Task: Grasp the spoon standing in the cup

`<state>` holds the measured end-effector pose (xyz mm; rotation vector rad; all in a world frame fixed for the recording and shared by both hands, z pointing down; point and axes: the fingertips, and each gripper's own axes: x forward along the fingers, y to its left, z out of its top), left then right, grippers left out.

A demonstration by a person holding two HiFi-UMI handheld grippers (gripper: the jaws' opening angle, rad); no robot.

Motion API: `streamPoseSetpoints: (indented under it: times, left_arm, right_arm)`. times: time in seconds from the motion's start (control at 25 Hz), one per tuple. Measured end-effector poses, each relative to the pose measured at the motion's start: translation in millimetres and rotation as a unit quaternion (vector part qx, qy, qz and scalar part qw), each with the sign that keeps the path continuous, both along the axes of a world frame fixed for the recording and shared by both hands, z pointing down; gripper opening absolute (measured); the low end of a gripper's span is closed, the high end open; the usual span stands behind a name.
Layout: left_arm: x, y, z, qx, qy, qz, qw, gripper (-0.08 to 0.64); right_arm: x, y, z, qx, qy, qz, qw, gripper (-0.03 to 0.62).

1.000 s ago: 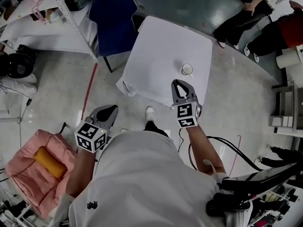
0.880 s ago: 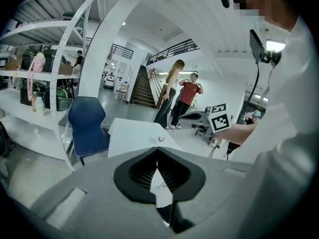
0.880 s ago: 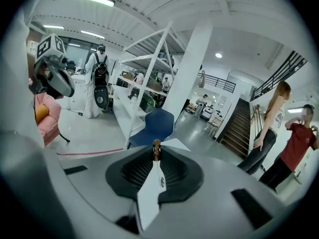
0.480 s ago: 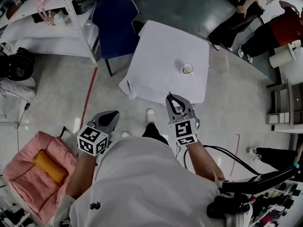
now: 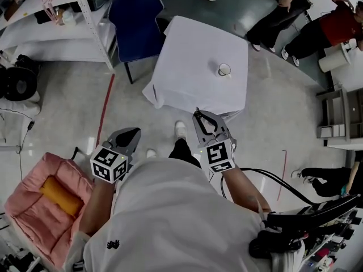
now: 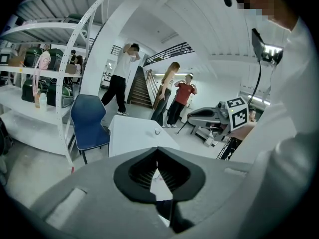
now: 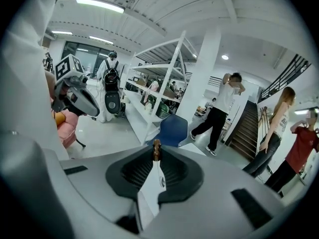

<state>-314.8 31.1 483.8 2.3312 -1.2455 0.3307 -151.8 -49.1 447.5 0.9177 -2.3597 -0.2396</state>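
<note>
A small white cup point(image 5: 224, 69) stands near the right edge of the white-clothed table point(image 5: 193, 67); the left gripper view shows the cup point(image 6: 157, 132) far off. My right gripper point(image 5: 198, 114) hangs over the floor just short of the table's near edge, well apart from the cup. In the right gripper view its jaws point(image 7: 156, 151) pinch a slim pale piece with a brown end, which looks like the spoon point(image 7: 156, 146). My left gripper point(image 5: 136, 131) is held low at the left, shut and empty, its jaws point(image 6: 157, 149) meeting at the tips.
A blue chair point(image 5: 136, 16) stands at the table's far left by white shelving point(image 5: 85, 10). A pink cushioned seat point(image 5: 45, 197) is at my lower left. People point(image 5: 283, 16) stand beyond the table at the right. Cables point(image 5: 272, 177) trail on the floor.
The table and cup have slid farther from me. My right gripper has drawn back from above the table's near edge to over the floor. The left gripper has hardly moved.
</note>
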Motion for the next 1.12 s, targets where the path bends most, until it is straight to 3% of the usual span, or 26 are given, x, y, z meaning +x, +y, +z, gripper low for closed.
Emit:
streamPoseSetpoints:
  times: [0.48,1.12]
  left_arm:
    - [-19,20,5,-0.005,-0.001,-0.015,0.9999,0.011]
    - [11,9,4,-0.005,-0.005,-0.005,1.0000,0.011]
  right_arm:
    - [-29,20,4,-0.003,-0.005,-0.025,1.000,0.051]
    - [-5,16,4,-0.003,-0.012,-0.028,1.000,0.051]
